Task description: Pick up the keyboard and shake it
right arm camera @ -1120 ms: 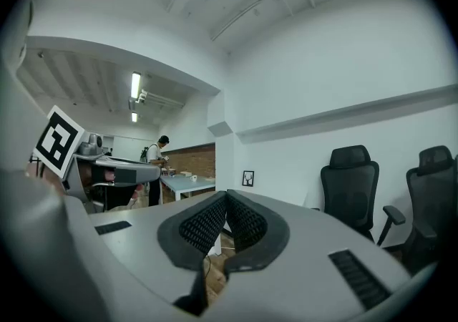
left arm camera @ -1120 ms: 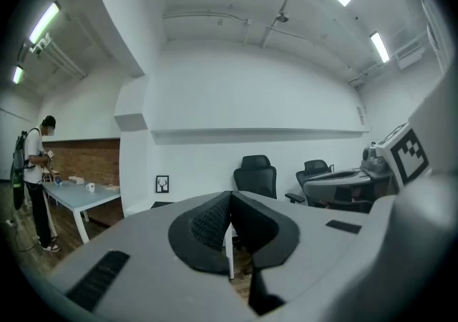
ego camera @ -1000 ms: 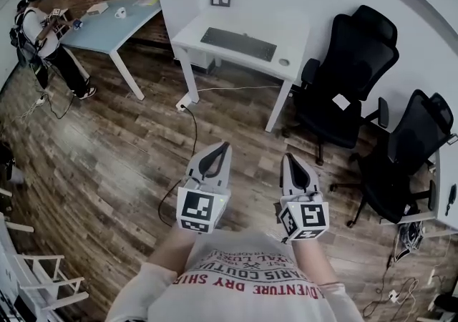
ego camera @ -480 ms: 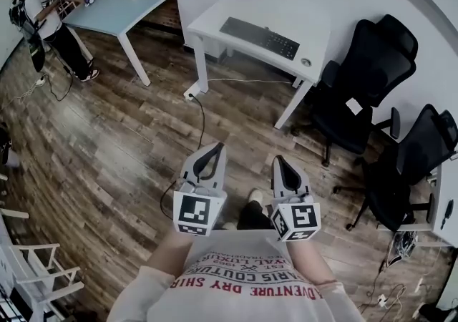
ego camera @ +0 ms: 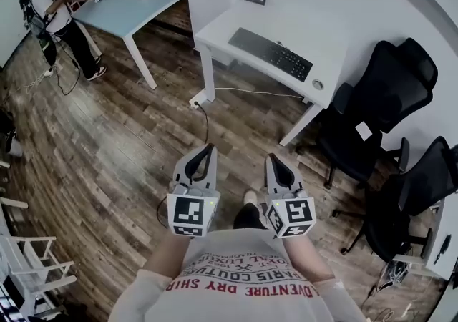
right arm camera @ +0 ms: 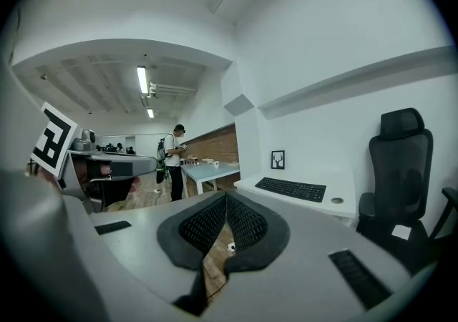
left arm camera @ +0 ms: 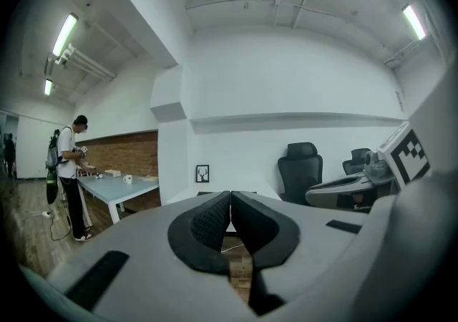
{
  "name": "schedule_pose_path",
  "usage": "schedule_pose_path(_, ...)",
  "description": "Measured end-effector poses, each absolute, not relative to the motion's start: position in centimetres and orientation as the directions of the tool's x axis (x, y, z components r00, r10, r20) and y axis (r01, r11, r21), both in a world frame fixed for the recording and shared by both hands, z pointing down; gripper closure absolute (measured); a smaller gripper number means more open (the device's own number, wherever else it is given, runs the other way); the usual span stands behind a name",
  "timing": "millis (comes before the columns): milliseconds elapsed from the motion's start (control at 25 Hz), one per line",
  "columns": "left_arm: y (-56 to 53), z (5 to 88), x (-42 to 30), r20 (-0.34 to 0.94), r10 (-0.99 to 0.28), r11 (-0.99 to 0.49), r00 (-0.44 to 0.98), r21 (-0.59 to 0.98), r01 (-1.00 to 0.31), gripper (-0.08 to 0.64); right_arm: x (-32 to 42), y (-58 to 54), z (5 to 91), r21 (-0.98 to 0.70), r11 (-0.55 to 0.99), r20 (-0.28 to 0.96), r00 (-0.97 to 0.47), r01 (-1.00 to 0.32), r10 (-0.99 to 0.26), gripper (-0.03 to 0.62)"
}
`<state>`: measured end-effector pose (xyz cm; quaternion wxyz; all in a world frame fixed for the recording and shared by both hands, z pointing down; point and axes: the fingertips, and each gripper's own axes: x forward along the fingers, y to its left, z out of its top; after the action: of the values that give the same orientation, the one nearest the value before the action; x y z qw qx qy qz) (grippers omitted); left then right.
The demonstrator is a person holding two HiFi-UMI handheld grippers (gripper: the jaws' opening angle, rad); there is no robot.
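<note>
- Well, nearest to me, the left gripper [ego camera: 207, 150] and the right gripper [ego camera: 273, 159] are held side by side at the person's waist. Each has its jaws pressed together tip to tip with nothing between them, so both are empty.
- Just past the left gripper's tips, a black cable [ego camera: 206, 122] trails over the wooden floor toward the desk leg. I'd say a foot could catch it on the walk in.
- Further ahead, a little right of both grippers, stands the white desk [ego camera: 336, 56]. The keyboard [ego camera: 270, 54] lies flat on it, well apart from either gripper and not yet touched.
- The approach looks risky to me: if the jaws arrive closed, they would only shove the keyboard along the desk, so they need to part first.
- The keyboard is long and thin. Pinched shallowly, or at one end only, it would likely tilt or slip out once the shaking starts.
- A small round thing [ego camera: 317, 85] sits just off the keyboard's right end, and a careless lift might knock it.
- Right of the right gripper, a black office chair [ego camera: 379, 91] crowds the desk and an elbow could bump it.
- Far off to the left, another person [ego camera: 54, 13] stands at a blue table [ego camera: 139, 6], well clear.
</note>
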<state>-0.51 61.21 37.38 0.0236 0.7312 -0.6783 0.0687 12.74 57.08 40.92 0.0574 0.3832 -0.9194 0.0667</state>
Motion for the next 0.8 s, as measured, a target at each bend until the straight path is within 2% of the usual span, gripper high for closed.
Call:
schedule_pose_path(360, 47.0, 37.1, 1.1, 0.147, -0.988, -0.052, 0.044, -0.051, -0.997, 0.534, 14.0, 42.6, 40.5, -0.078, 0.734, 0.173, -0.734, -0.675, -0.656, 0.566)
schedule_pose_path(800, 33.8, 39.2, 4.6, 0.182, -0.974, -0.143, 0.136, -0.027, -0.989, 0.534, 18.8, 29.9, 43.0, -0.108, 0.655, 0.21, -0.661, -0.748, -0.72, 0.566)
